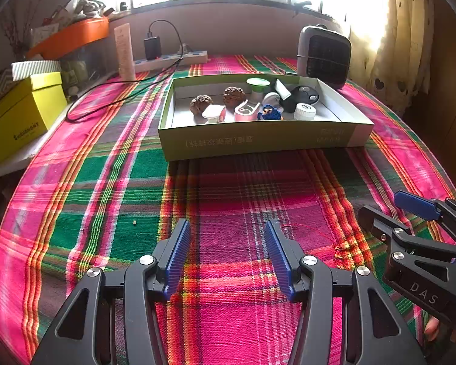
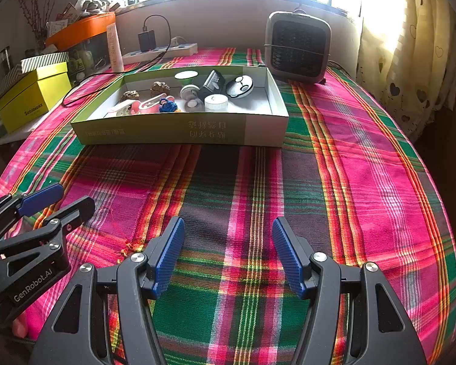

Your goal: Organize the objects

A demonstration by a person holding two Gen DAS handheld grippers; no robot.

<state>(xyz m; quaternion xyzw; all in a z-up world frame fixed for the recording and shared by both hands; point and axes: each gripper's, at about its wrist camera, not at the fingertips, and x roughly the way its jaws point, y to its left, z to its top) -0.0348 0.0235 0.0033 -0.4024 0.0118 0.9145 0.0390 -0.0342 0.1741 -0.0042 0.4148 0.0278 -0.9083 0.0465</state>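
Note:
A shallow green-and-white cardboard box (image 1: 258, 140) (image 2: 167, 133) lies on the plaid cloth, far ahead of both grippers. Inside it are two walnuts (image 1: 202, 105), a green-lidded cup (image 1: 257, 85), a pink-and-white piece (image 1: 246, 112), a blue knitted toy (image 1: 270, 113), a white cap (image 1: 304, 111) and a black round case (image 1: 304, 93). My left gripper (image 1: 228, 228) hovers open over bare cloth, nothing between its blue pads. Beside it on the right, my right gripper (image 2: 228, 228) is likewise open and holds nothing. Each one shows at the edge of the other's view: the right gripper (image 1: 389, 210) and the left gripper (image 2: 67, 202).
A grey fan heater (image 1: 325, 56) stands behind the box at right. A power strip (image 1: 170, 60) with a black cable (image 1: 106, 103) and a white tube (image 1: 125, 51) sit at the back left. A yellow box (image 1: 18, 115) lies off the left edge; a curtain (image 2: 410, 60) hangs right.

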